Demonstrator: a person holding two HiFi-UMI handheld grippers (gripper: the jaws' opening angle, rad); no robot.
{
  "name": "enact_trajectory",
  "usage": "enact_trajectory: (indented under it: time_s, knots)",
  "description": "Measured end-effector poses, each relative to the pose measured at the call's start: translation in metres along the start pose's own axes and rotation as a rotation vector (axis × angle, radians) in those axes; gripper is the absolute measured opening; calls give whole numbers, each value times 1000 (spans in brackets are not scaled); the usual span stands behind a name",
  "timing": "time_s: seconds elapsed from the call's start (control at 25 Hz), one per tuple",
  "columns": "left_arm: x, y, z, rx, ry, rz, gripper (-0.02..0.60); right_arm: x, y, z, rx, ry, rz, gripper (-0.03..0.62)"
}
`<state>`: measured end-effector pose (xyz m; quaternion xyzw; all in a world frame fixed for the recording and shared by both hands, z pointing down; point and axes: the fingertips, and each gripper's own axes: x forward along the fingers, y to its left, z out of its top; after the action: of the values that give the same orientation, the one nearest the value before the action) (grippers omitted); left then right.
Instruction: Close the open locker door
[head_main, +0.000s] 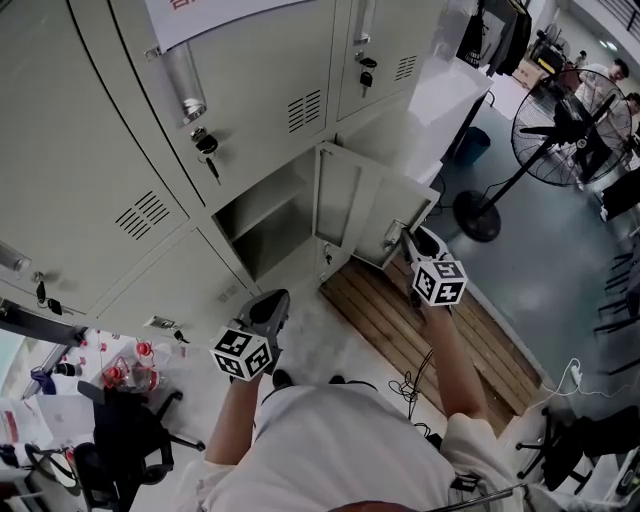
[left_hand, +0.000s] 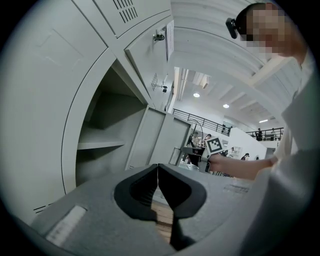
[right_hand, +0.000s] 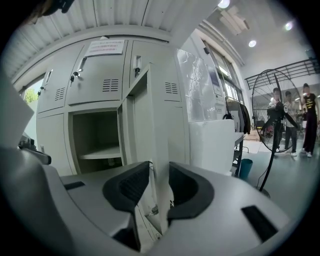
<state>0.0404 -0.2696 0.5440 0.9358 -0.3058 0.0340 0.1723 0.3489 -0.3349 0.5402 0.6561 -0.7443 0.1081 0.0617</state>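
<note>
The open locker door (head_main: 385, 215) swings out from a lower compartment (head_main: 262, 220) with a shelf inside. My right gripper (head_main: 408, 238) is at the door's free edge. In the right gripper view the door edge (right_hand: 142, 110) runs between the jaws of my right gripper (right_hand: 159, 172); the right pad is against it, the left pad stands a little off it. My left gripper (head_main: 272, 300) hovers low in front of the locker bank, left of the door, shut on nothing. In the left gripper view its pads (left_hand: 158, 167) meet at the tips, with the compartment (left_hand: 100, 135) and door (left_hand: 165, 140) ahead.
Closed lockers surround the open one, with keys hanging from the lock above (head_main: 205, 145). A wooden pallet (head_main: 400, 320) lies on the floor below the door. A standing fan (head_main: 570, 130) and a blue bin (head_main: 470, 145) are at the right, an office chair (head_main: 120, 430) at the lower left.
</note>
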Motion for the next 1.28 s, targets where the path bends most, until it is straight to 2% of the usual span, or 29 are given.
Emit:
enact_trajectory:
  time_s: [0.84,1.08,1.28]
  knots:
    - [-37,-12,-10,-1,-3,-5,15,-38,63,-11,-13,19,84,109]
    - [-44,-13,-13,-7,-4,-3,15,-45,105,-15,-36,26,188,109]
    - [-51,-11,-13,-7,-8,10,15,-47,146,-14,-104,37,283,112]
